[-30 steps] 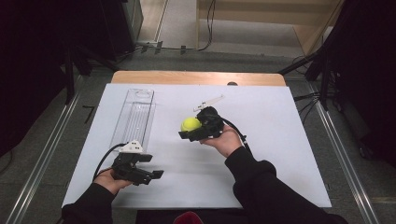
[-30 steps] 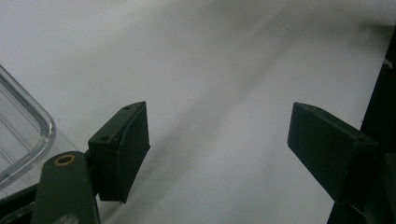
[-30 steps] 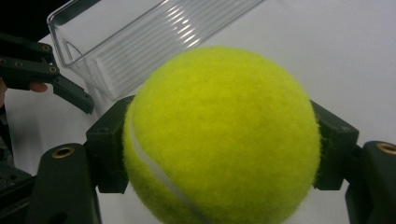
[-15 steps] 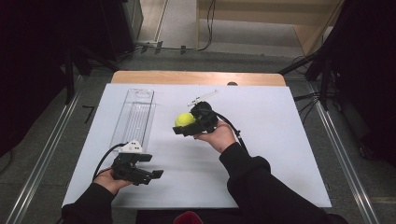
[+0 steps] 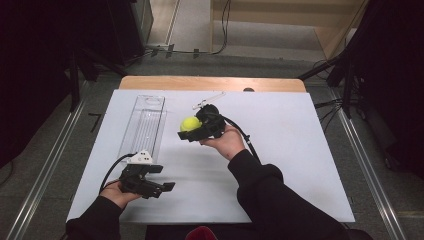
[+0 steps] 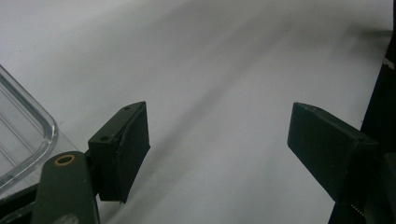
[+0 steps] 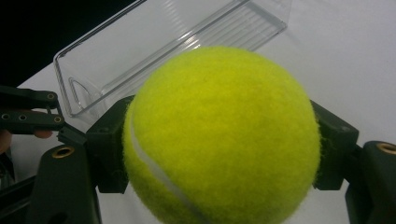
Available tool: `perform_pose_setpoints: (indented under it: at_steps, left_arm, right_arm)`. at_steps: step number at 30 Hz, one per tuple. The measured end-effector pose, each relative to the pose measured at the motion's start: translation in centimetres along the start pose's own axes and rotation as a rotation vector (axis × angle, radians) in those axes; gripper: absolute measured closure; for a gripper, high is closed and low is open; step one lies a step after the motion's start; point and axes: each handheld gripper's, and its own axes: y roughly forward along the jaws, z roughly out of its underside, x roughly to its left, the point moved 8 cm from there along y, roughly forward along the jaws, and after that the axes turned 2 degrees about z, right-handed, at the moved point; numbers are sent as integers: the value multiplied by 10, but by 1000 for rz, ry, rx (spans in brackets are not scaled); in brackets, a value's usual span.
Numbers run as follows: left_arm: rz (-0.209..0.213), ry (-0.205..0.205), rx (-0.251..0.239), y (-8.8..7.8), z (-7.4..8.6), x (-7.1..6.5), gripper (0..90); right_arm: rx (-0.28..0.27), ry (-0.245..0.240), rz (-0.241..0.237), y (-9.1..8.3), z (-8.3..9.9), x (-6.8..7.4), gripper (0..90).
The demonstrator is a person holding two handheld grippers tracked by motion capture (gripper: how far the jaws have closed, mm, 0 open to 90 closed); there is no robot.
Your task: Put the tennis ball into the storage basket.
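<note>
At the near left of the white table, the left gripper hangs low over the surface with its jaws spread wide and nothing between them; in the left gripper view bare table lies between the two black pads, and a rounded corner of the clear plastic oblong tray sits just to their left. That ribbed, see-through tray lies lengthwise on the left half of the table, running from near to far.

To its right, lifted clear of the table, the right gripper is clamped on a fuzzy yellow-green tennis ball, one jaw pressing each side. In the right gripper view the ball sits squarely between the jaws, with the tray's open mouth just beyond it.

The step in hand looks like carrying the ball over to the tray. To do it well, keep the squeeze firm and level, since a round felt ball can roll out of flat pads if the wrist tips. Bring the ball over the tray's middle, not its thin rim, and lower it inside the walls before letting go, so it cannot bounce out. The tray seems light, though its weight is hard to judge here; the idle left gripper could steady its near end.
</note>
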Motion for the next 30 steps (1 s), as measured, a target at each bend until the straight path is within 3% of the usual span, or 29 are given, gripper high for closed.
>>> perform_pose_setpoints:
  at_steps: [11, 30]
  left_arm:
    - [-6, 7, 5, 1, 0, 1, 212]
    - [-6, 8, 5, 0, 0, 2, 212]
  right_arm:
    - [-1, -23, -16, 12, -14, 10, 228]
    - [-5, -21, -38, 29, -32, 17, 228]
